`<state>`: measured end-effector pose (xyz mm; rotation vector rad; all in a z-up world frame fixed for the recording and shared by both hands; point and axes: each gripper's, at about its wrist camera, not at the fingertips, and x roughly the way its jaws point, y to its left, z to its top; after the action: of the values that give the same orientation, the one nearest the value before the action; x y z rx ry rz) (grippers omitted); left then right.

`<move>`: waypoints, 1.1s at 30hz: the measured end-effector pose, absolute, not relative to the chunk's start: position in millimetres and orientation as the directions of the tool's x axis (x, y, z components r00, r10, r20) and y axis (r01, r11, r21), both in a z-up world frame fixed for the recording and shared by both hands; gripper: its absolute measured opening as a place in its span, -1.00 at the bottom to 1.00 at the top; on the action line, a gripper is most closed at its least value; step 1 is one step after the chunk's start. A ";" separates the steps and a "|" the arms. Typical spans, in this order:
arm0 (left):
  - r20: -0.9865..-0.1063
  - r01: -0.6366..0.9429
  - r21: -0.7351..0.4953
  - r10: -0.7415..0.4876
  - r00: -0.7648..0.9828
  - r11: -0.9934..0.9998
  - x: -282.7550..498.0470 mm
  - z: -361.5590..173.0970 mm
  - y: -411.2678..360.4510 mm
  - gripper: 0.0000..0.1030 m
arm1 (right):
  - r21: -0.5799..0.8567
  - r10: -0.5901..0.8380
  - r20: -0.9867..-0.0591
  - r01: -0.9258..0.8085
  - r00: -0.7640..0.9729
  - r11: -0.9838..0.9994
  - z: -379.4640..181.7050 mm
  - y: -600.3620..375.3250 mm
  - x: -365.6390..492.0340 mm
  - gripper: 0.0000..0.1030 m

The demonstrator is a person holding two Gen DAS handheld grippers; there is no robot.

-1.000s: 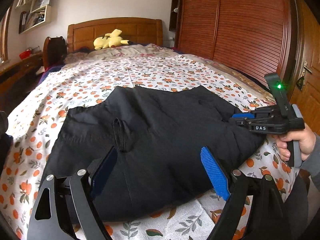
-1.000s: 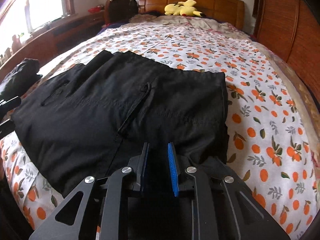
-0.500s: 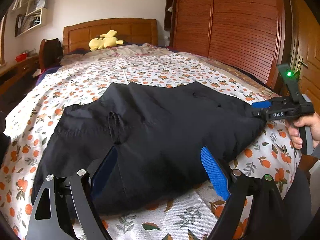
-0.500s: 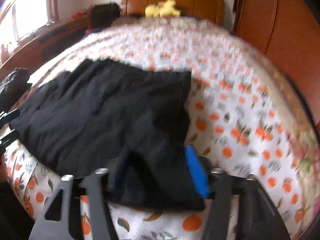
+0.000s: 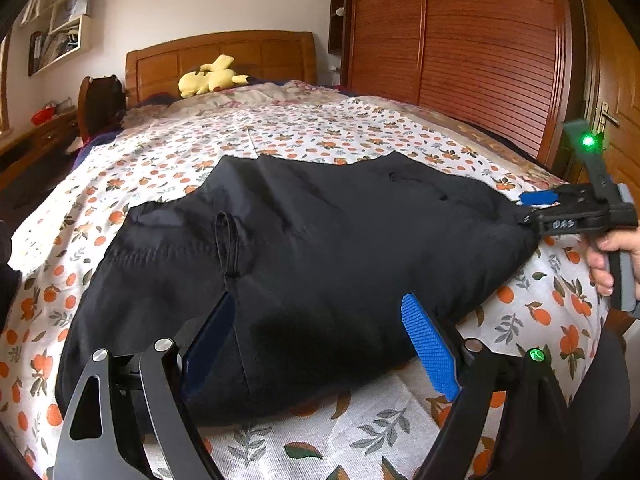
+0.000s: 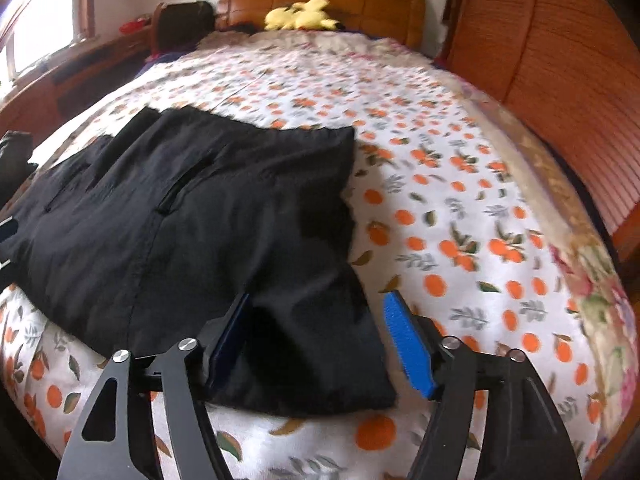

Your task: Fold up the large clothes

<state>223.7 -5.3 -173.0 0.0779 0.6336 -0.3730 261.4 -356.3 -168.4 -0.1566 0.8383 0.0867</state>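
Note:
A large black garment [image 5: 320,248] lies spread flat on the orange-print bedsheet [image 5: 304,136]. My left gripper [image 5: 320,320] hovers open over its near edge, and the blue pads touch no cloth. In the right wrist view the garment [image 6: 192,220] fills the left half. Its near right corner lies on the sheet between the jaws of my right gripper [image 6: 316,320], which are opening and stand apart from the cloth. The left wrist view shows the right gripper [image 5: 536,208] at the garment's right end, held by a hand [image 5: 604,256].
A yellow plush toy [image 5: 212,78] rests by the wooden headboard [image 5: 220,56]. A wooden wardrobe [image 5: 460,48] runs along the right side of the bed. A desk [image 6: 68,68] and a dark chair [image 6: 180,24] stand on the left. The bed's near edge is just below both grippers.
My right gripper, shut on the garment's corner a second ago, has opened and let it drop flat on the sheet while shifting right. The left gripper stays open in place.

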 end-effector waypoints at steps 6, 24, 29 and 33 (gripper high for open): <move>-0.605 0.357 -0.043 -0.309 0.734 0.933 227.6 -177.9 -3.8 0.69 | -0.031 0.062 -0.743 -0.127 0.666 0.991 -161.3 -365.2 243.7 0.33; -0.631 0.340 -0.020 -0.276 0.725 0.940 232.9 -192.7 -8.0 0.71 | 0.186 0.212 -0.778 -0.106 0.592 0.977 -185.6 -378.5 253.4 0.29; -0.635 0.337 -0.019 -0.271 0.723 0.941 233.7 -194.0 -9.3 0.71 | 0.235 0.254 -0.750 -0.113 0.611 0.965 -179.1 -375.2 260.6 -0.60; -0.641 0.331 -0.025 -0.269 0.719 0.943 234.6 -195.8 -8.1 0.71 | 0.255 0.293 -0.687 -0.158 0.665 0.954 -160.2 -369.1 255.5 -0.74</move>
<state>234.6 -8.1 -195.8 0.0931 0.6931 -0.3322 255.5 -369.1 -160.2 0.1792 0.8046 0.2563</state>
